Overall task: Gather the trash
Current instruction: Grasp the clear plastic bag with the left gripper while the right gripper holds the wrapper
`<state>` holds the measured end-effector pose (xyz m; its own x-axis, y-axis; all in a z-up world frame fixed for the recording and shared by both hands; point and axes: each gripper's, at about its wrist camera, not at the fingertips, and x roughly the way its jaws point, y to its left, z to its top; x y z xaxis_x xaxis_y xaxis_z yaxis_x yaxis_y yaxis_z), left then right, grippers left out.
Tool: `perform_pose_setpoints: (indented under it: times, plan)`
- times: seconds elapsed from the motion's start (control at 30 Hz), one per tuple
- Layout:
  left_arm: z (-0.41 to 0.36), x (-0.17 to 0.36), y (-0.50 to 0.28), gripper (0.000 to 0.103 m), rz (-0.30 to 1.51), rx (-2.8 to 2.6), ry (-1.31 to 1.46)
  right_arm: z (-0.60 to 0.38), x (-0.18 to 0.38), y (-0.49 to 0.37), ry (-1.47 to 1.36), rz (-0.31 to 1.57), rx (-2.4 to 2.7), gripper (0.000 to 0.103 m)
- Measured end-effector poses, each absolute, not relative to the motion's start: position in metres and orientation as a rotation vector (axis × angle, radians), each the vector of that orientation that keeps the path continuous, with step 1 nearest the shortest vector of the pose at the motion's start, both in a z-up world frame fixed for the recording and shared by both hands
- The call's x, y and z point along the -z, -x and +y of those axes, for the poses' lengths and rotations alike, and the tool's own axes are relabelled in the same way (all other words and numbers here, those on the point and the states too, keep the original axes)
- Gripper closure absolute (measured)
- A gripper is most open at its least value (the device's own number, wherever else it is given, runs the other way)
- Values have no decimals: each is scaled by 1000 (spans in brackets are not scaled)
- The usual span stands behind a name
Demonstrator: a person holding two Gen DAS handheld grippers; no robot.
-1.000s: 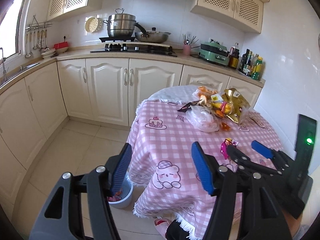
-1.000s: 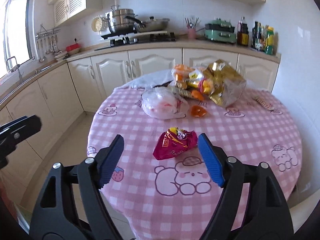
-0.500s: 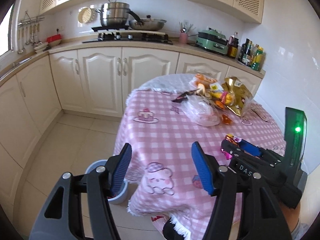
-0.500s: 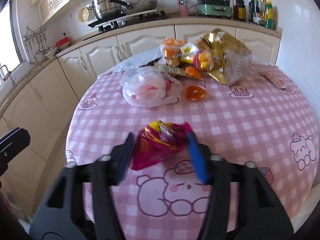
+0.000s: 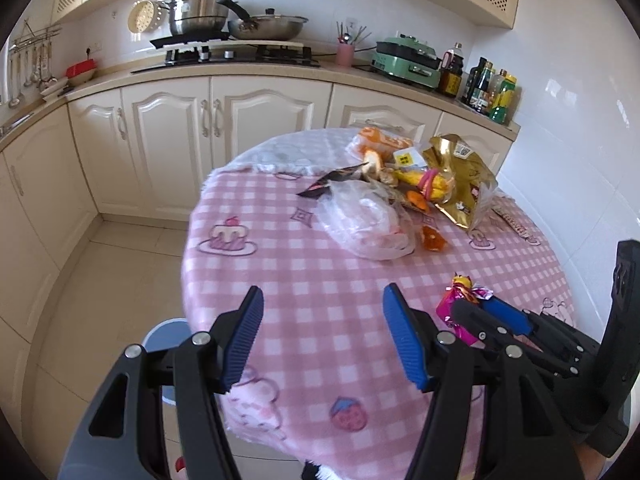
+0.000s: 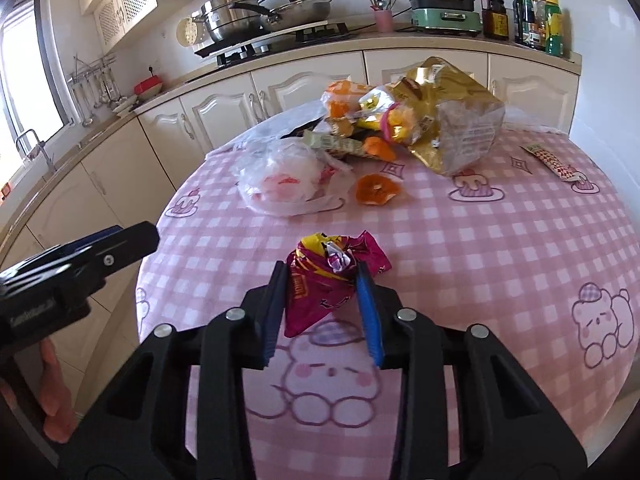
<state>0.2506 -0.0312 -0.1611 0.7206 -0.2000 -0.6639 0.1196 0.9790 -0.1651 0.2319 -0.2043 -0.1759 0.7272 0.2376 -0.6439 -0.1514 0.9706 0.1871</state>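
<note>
Across the kitchen we note cream cabinets (image 5: 224, 148) running under a counter, with a steel pot (image 5: 200, 10) and a pan (image 5: 268, 28) on the stove at the back. Nearer stands the round table (image 5: 320, 280) under a pink checked cloth printed with bears and cakes. Below its left edge, on the floor, we see part of a blue-rimmed bin (image 5: 168, 336) (its contents are hidden by the left gripper's finger).

On the far half of the table lies the trash pile: a gold foil bag (image 6: 452, 120), largest of the lot, lying open on its side; a crumpled clear plastic bag (image 6: 288, 180) to its left; orange and yellow wrappers (image 6: 360, 108) wedged between them; an orange peel piece (image 6: 376, 189) just in front; and a thin patterned stick packet (image 6: 554, 160) apart at the right edge.

We record the left gripper (image 5: 322, 336) hovering over the near-left table edge, blue pads spread wide, nothing between them.

The right gripper (image 6: 324, 304) is over the near middle of the table, fingers drawn in against both sides of a crumpled magenta-and-yellow snack wrapper (image 6: 332, 276), pinching it. We cannot tell whether the wrapper touches the cloth or is lifted. From the left wrist view the same wrapper (image 5: 460, 300) pokes out past the right gripper's tips.
</note>
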Motion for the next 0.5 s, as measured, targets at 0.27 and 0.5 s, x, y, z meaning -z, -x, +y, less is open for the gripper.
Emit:
perform_pose_setpoints:
  times: [0.27,0.5]
  plan:
    - [-61,163,-283,42,775,232,115,-234,170,-239,-159,694,-194,69]
    - [-83,168,-339,42,824,256,137,-250,167,-250,-179,675,-185,69]
